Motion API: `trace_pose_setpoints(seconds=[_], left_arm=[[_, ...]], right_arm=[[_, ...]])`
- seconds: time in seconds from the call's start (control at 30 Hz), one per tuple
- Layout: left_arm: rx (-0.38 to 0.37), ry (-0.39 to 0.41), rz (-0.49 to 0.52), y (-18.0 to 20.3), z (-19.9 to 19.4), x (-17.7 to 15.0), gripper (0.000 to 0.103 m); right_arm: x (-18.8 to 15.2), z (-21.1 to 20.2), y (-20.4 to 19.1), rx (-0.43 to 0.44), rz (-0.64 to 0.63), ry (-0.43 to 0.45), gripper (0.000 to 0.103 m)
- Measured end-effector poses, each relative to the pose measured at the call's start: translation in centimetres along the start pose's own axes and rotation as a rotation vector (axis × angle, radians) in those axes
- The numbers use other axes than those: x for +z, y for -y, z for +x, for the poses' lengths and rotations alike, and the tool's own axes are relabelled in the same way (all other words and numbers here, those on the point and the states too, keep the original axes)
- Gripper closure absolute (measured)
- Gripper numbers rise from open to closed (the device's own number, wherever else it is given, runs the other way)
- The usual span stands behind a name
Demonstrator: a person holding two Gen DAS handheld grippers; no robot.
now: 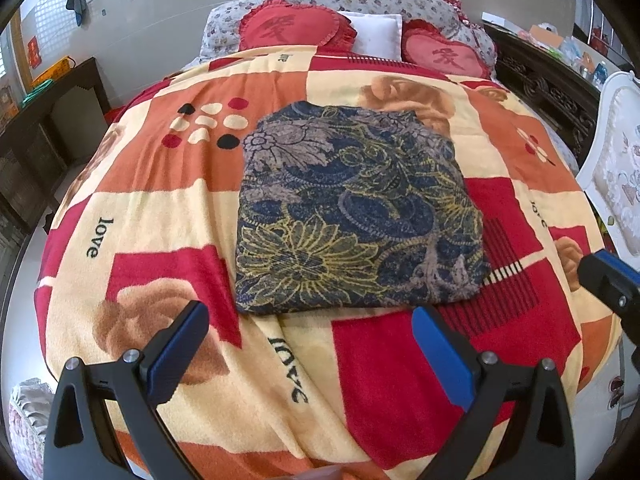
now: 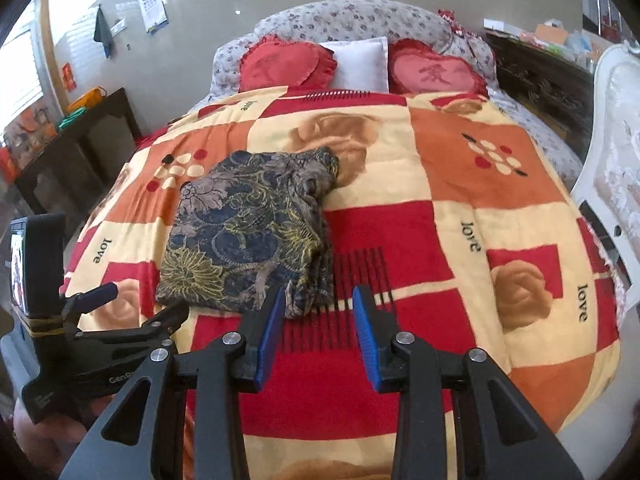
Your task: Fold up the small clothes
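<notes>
My left gripper (image 1: 310,344) and right gripper (image 2: 319,320) both hovered, fingers apart and empty, just short of the folded floral garment (image 1: 356,208) on the bed's blanket (image 1: 160,216).

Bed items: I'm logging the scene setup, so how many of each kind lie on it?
Folded floral garment: 1
Red heart cushions: 2
White pillow: 1
Patchwork blanket: 1
Total: 5
</notes>
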State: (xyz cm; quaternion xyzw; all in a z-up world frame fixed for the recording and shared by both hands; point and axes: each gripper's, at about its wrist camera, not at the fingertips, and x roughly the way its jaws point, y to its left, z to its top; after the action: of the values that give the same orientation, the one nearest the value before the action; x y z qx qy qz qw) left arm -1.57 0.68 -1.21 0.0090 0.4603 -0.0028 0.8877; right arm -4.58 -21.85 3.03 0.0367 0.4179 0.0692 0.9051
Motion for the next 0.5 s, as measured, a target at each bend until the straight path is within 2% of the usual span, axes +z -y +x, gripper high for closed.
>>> trace_pose_setpoints(seconds=[0.5], left_arm=[[0.006,0.002,0.003,0.1,-0.2,0.21,0.0]], right_arm=[[0.44,-0.29,-0.8,0.018,-0.027,0.019,0.051]])
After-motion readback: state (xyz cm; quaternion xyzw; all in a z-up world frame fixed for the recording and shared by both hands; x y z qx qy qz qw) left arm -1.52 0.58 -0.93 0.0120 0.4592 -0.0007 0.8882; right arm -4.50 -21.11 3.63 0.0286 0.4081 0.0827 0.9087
